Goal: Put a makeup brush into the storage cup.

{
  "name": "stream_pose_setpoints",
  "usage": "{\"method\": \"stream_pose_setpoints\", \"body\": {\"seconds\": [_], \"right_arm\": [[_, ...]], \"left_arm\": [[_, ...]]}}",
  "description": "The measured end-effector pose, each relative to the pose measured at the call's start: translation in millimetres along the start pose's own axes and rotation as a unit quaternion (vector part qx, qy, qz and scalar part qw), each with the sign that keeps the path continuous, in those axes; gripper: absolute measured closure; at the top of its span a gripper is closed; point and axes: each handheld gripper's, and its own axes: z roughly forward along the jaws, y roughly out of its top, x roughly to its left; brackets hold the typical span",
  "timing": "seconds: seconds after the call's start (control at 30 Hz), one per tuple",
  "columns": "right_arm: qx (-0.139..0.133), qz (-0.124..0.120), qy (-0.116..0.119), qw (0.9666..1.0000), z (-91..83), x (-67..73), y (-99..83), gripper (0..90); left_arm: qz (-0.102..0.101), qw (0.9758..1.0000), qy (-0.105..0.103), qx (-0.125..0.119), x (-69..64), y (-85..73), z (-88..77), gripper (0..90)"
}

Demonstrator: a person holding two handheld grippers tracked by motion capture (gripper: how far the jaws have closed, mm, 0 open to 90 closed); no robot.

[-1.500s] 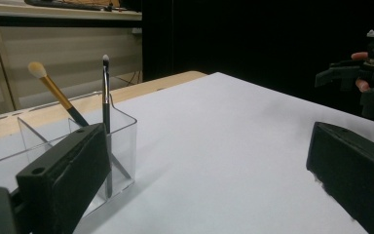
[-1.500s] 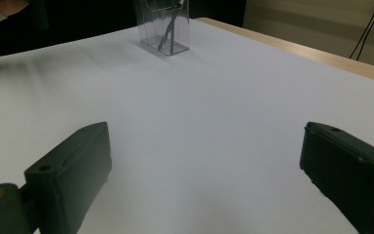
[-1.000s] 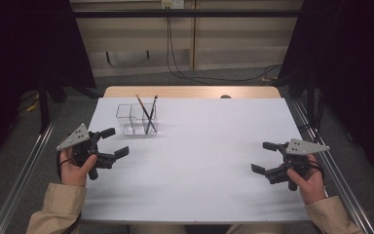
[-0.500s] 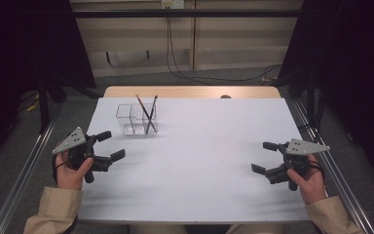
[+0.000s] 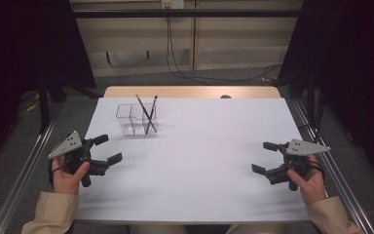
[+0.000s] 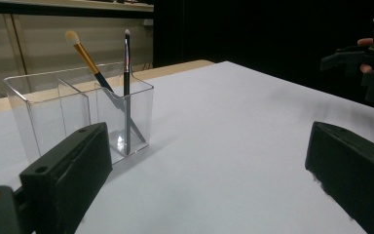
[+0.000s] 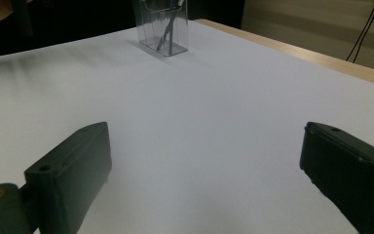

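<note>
High view: left gripper (image 5: 106,149) and right gripper (image 5: 265,157), jaws spread and empty, near the tabletop's (image 5: 199,161) left and right edges; clear organizer (image 5: 137,119) toward the far-left corner. Left gripper view: two brushes (image 6: 108,83) lean in its end compartment. Right gripper view: organizer (image 7: 163,27) well apart.

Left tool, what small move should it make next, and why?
Probably ease the left tool forward toward the clear organizer. Its jaws stand open and empty, the organizer is the nearest thing ahead of it, and two brushes stand in its right compartment, free to grasp. The right tool rests far off, also open.
</note>
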Motion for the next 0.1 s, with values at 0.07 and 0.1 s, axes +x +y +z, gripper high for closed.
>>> {"method": "stream_pose_setpoints", "body": {"seconds": [0.07, 0.1], "right_arm": [[0.000, 0.000, -0.001, 1.0000, -0.2, 0.0, 0.1, 4.4], [0.000, 0.001, -0.001, 1.0000, -0.2, -0.1, 0.0, 4.4]], "left_arm": [[0.002, 1.0000, 0.000, 0.001, 0.1, 0.0, -0.2, 2.9], [0.000, 1.0000, 0.000, -0.003, 0.1, -0.1, -0.1, 3.0]]}}
